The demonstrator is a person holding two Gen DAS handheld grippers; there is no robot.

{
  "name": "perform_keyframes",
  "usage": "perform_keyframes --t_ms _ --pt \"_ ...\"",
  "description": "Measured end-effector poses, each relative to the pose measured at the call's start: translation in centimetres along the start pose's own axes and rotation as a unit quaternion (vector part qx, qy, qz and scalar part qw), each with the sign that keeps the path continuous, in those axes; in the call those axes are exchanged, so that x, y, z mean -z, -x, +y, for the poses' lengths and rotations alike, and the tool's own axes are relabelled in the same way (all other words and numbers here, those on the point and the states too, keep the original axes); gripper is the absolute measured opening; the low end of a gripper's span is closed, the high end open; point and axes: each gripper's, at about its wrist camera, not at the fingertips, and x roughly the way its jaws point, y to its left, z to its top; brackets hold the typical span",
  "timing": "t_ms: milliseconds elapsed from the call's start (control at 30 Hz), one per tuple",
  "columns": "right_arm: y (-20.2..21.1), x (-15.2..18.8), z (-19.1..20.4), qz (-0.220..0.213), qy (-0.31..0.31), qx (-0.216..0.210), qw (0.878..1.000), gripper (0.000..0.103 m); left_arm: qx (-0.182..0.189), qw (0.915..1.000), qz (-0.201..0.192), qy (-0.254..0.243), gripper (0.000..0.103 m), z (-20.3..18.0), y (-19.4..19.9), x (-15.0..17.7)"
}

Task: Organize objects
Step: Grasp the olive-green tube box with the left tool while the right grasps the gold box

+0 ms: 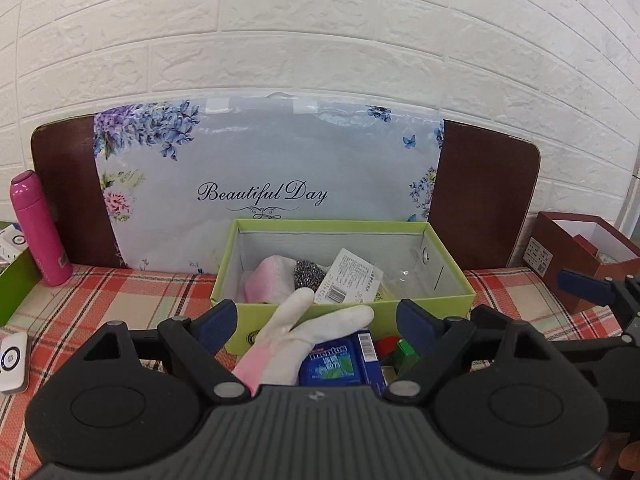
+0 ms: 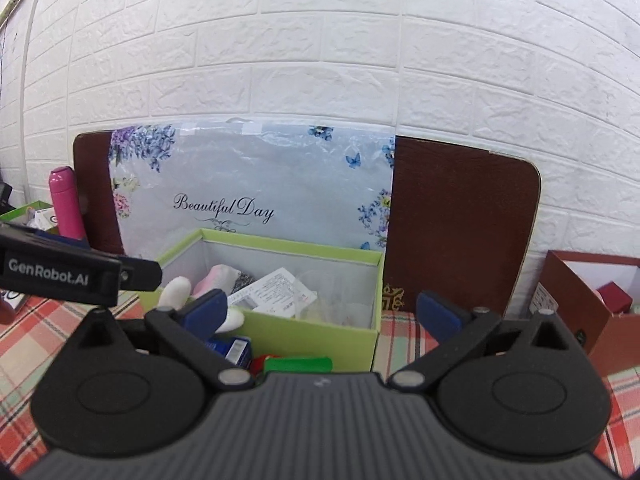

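Far left of the green box (image 1: 344, 312) a pink bottle (image 1: 38, 228) stands upright. My left gripper (image 1: 316, 322) hangs wide apart, gripping nothing, over a white-and-pink glove (image 1: 296, 332) and a blue Mentos pack (image 1: 334, 364) just in front of the green box. The glove's fingertips lean on the box wall. My right gripper (image 2: 320, 314) is spread wide too, empty. Right of the green box sits a red box (image 1: 576, 256).

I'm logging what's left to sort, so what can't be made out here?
- Green and red items: left wrist view, cut off by the gripper body.
- Label in the green box: print too small in both views.
- Red box contents: right wrist view, hidden by its wall.
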Motion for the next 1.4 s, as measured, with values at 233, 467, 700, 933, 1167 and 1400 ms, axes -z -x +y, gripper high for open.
perform_keyframes --t_ms 233,467,700,933,1167,1400 --pt "2.4 2.0 0.7 0.019 -0.014 0.005 1.000 0.103 -0.002 0.9995 0.007 0.031 0.090 1.3 2.8 2.8" --pt "3.1 3.8 2.5 0.045 0.000 0.042 0.998 0.103 -0.028 0.9983 0.028 0.043 0.090 2.8 3.6 5.0" --pt "2.6 5.4 3.7 0.067 0.005 0.066 0.996 0.103 -0.040 0.9967 0.052 0.047 0.090 3.6 3.6 6.8" --pt "1.9 6.9 3.7 0.095 -0.008 0.080 0.992 0.103 -0.043 0.9954 0.073 0.044 0.090 3.9 3.4 8.3" --pt "0.7 8.7 3.6 0.110 -0.016 0.018 0.994 0.103 -0.026 0.9951 0.088 0.037 0.090 4.8 2.8 10.3" --pt "-2.7 10.3 6.0 0.111 0.023 -0.113 0.987 0.103 0.004 0.9941 0.103 0.036 0.085 6.9 2.0 11.7"
